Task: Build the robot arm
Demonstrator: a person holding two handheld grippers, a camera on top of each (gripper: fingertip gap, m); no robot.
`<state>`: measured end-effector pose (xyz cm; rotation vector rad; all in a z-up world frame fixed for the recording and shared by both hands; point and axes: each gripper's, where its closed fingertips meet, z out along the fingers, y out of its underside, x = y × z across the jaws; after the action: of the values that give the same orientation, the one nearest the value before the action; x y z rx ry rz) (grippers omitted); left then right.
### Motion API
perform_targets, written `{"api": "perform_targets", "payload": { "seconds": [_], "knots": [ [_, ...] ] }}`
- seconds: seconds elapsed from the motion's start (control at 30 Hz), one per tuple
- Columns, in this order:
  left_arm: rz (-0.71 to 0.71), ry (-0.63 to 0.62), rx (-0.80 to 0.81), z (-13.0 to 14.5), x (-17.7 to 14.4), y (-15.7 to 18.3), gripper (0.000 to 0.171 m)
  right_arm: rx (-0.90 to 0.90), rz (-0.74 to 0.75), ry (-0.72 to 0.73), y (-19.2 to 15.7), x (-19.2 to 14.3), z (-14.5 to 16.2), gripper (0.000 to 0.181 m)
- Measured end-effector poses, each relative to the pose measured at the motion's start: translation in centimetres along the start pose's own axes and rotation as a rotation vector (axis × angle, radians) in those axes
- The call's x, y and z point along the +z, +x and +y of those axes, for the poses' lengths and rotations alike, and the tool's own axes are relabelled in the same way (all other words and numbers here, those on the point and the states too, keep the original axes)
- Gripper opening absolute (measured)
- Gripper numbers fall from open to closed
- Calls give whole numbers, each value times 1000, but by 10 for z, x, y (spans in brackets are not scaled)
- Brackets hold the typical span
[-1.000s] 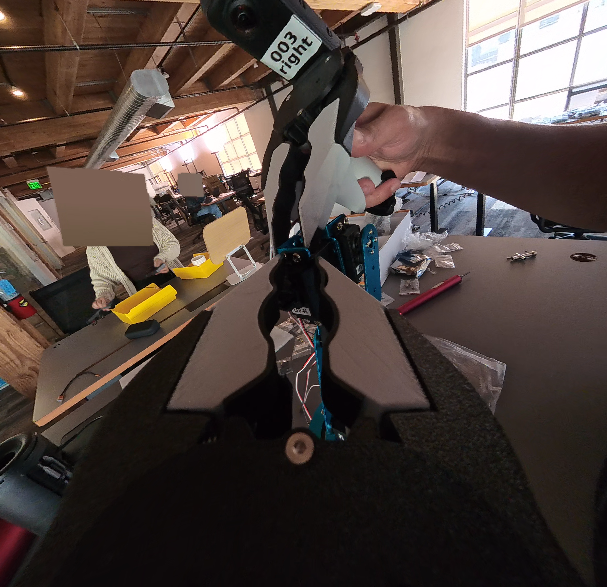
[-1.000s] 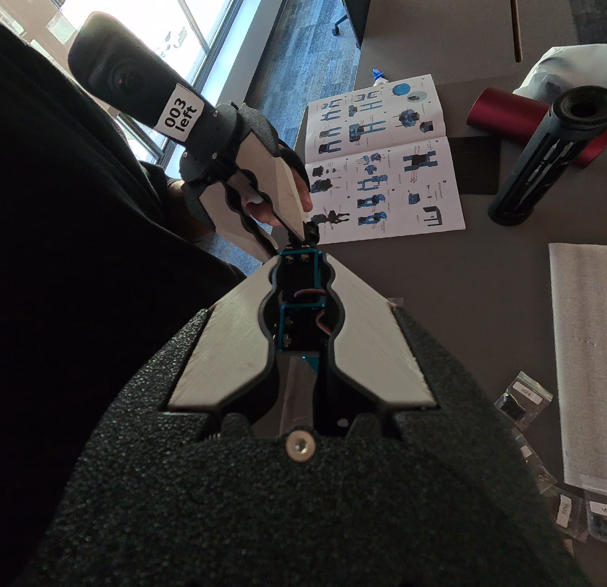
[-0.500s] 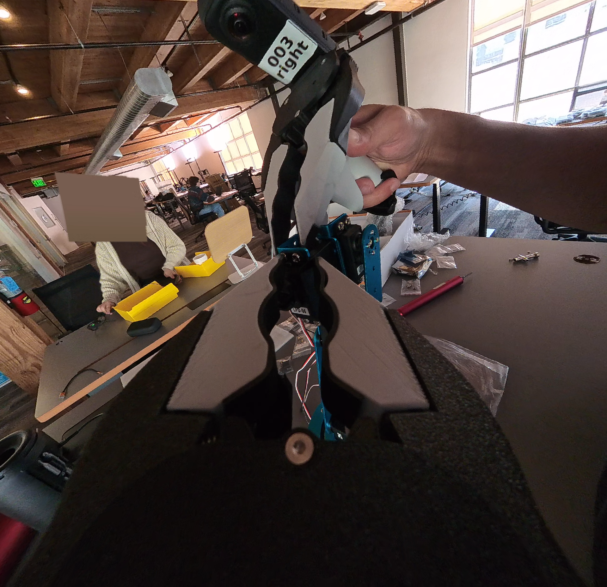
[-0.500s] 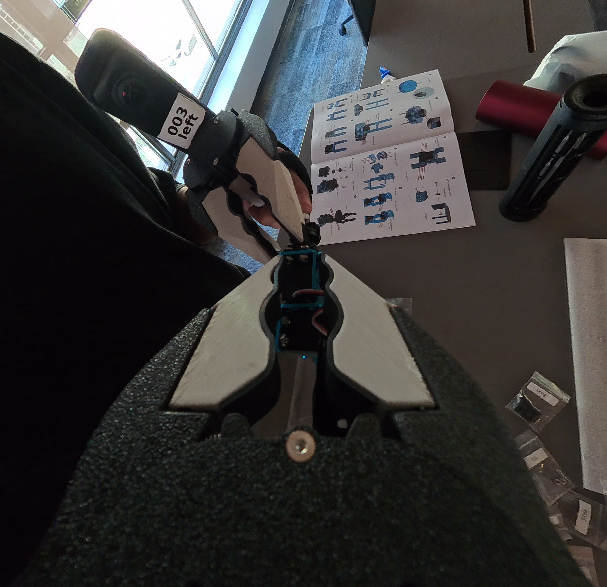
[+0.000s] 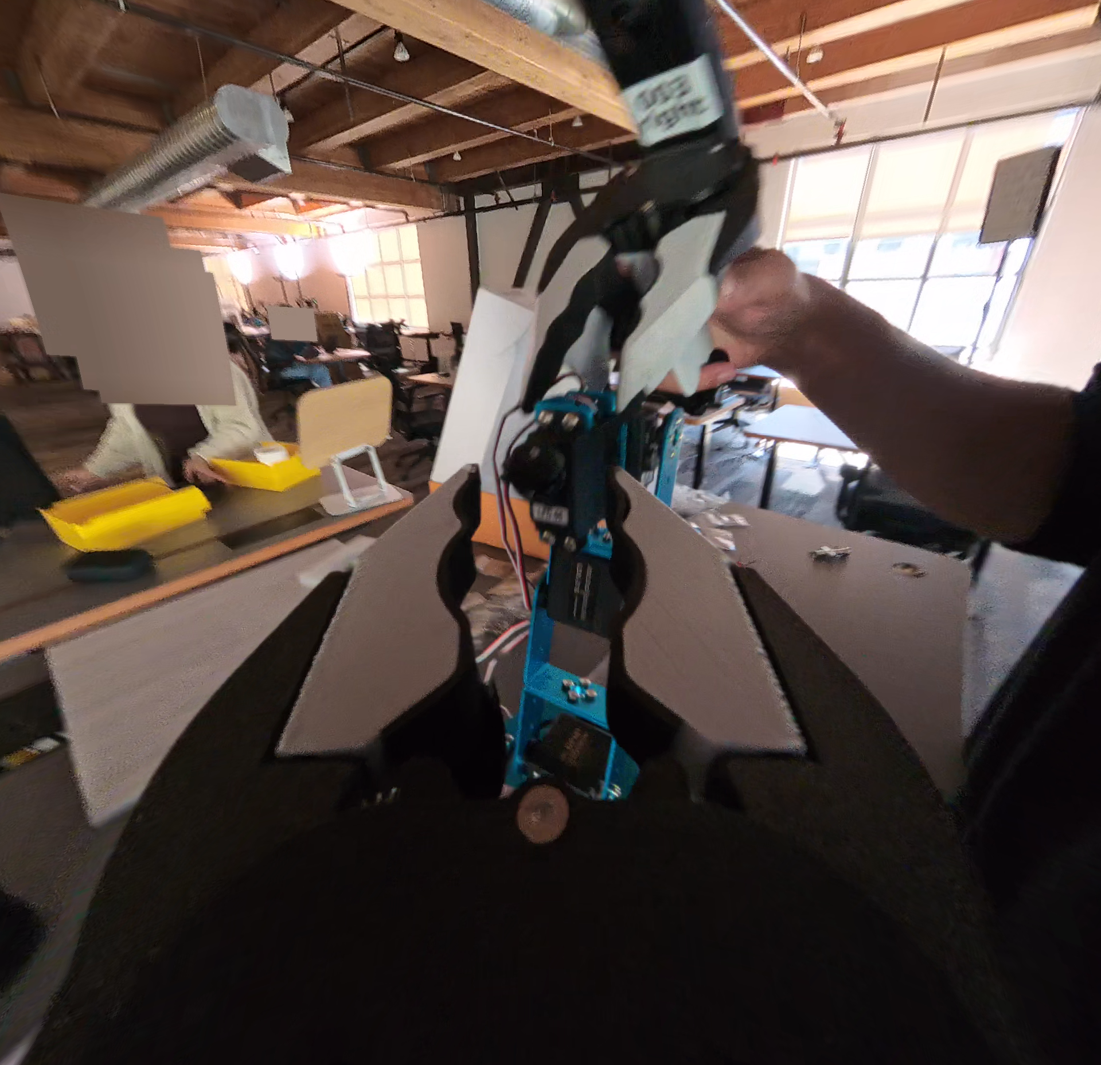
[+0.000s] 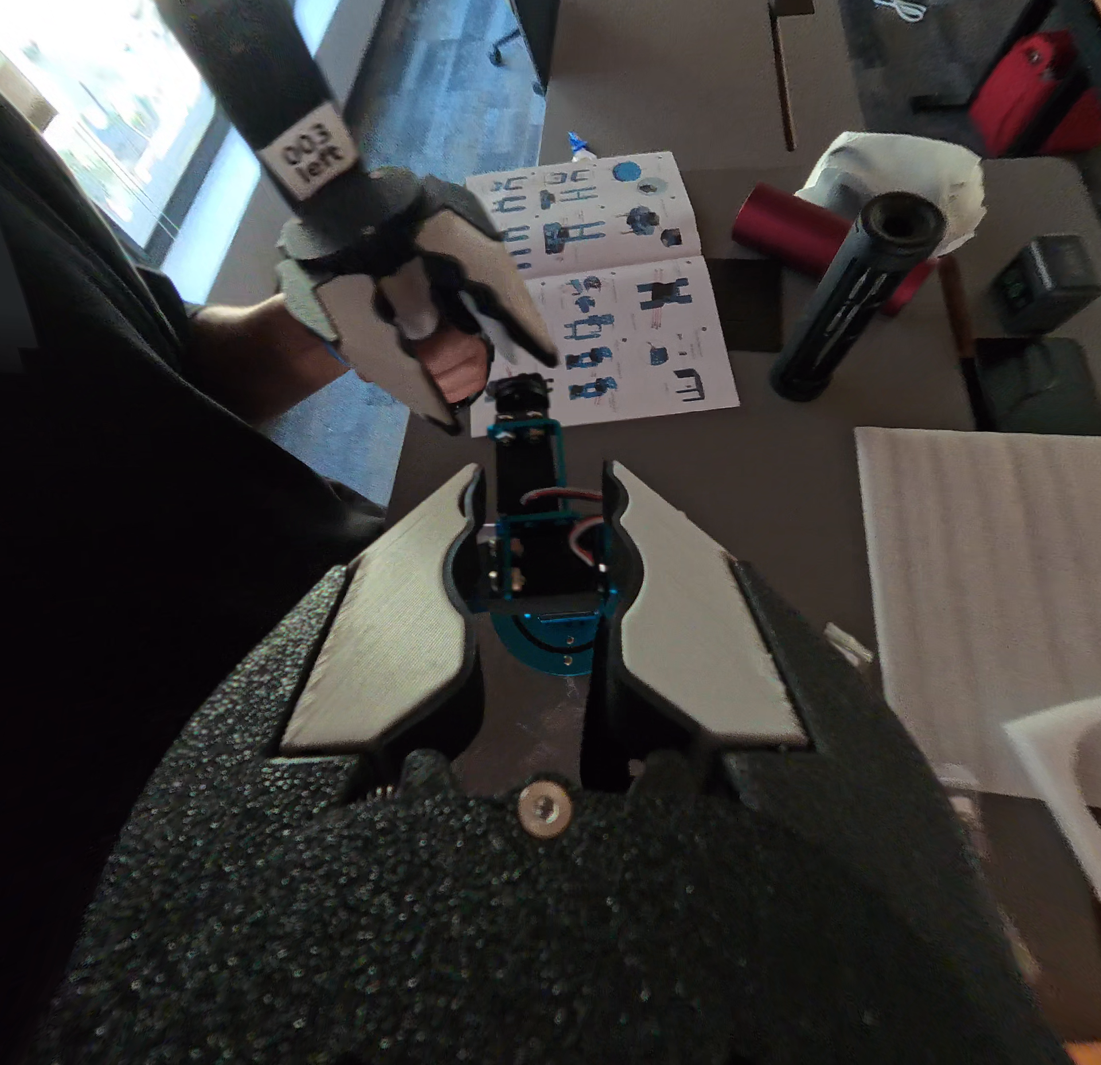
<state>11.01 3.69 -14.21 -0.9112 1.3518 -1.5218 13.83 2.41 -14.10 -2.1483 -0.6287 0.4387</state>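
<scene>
The grey table [image 6: 745, 488] carries a white foam sheet [image 6: 983, 589], an open instruction booklet [image 6: 625, 297], then a black cylinder [image 6: 858, 297] lying against a red tube [image 6: 786, 226]. Upright between both tools stands the blue-and-black servo arm [image 5: 572, 560] (wires trailing). The left gripper [image 5: 545, 482] has its fingers spread either side of it; the right gripper [image 6: 545, 476] is likewise spread, straddling its top, contact unclear.
</scene>
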Motion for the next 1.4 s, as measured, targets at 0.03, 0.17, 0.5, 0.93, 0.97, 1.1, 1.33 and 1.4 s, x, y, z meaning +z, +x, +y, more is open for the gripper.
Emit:
{"api": "perform_targets", "payload": {
  "seconds": [0.03,0.17,0.5,0.93,0.97,1.1,1.33,1.4],
  "knots": [
    [18,-4,-58,8,-2,-4,46,-20,24,-12,-3,0,-3,39],
    [178,-51,-207,43,7,11,70,-94,70,-151,-13,10,-6,43],
    [167,-170,-55,98,47,26,77,-195,74,-711,-2,32,21,27],
    [91,-537,-36,213,-2,14,82,-161,16,-613,-4,33,16,25],
    [93,-535,-37,213,-2,13,82,-158,10,-586,-5,33,15,25],
    [111,-538,-45,213,-4,15,74,-131,-13,-448,-5,30,5,24],
    [110,-530,-52,214,-4,14,74,-50,-49,-85,-4,5,-13,25],
    [116,-527,-51,214,-4,13,74,-33,-60,31,-5,-5,-13,25]
  ]
}}
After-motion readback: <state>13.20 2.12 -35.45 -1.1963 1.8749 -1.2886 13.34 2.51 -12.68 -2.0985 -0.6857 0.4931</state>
